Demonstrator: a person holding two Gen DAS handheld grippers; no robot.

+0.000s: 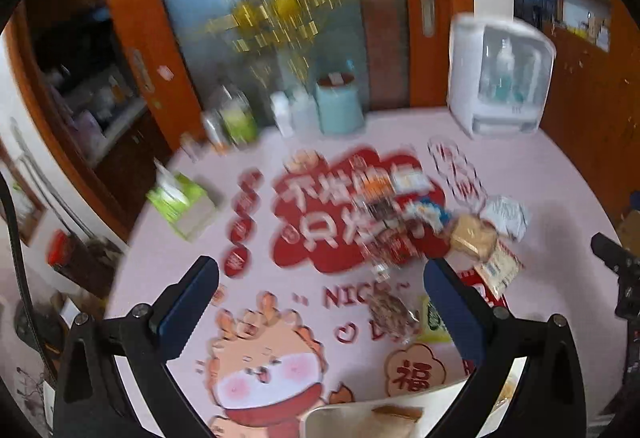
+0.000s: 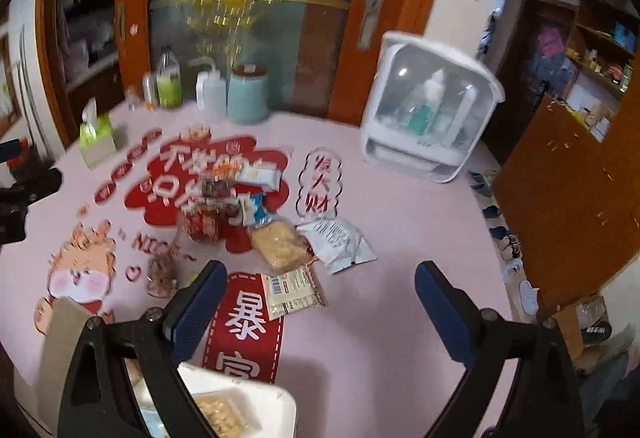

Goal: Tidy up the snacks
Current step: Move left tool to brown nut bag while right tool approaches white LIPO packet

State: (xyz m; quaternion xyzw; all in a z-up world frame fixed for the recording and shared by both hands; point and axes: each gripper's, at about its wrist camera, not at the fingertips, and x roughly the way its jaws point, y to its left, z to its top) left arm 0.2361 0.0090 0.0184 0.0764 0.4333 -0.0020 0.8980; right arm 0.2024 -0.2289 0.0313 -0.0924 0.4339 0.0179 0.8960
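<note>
The snack packets [image 2: 256, 222] are lying in a loose heap near the middle of the pink worktop [image 2: 400, 238], some overlapping. They look light, soft and crinkly, and the film is probably slippery. The clear bag of yellow crisps [image 2: 280, 244] looks brittle inside, so a pinch on a sealed end seam seems safer than a squeeze across the belly. The flat white pouch [image 2: 340, 240] and the labelled packet [image 2: 292, 290] are lying at the near edge of the heap, the easiest to reach.

A white bin [image 2: 256, 398] already holding packets is sitting at the near rim, under both cameras. The left claw [image 1: 320, 302] and the right claw [image 2: 320, 302] are both standing wide and gripping nothing.

Right of the heap the worktop is lying bare up to the white cabinet [image 2: 432, 110]. The tissue box [image 2: 96, 138] and the bottles [image 2: 168, 82] are standing at the far side, well apart from the heap.
</note>
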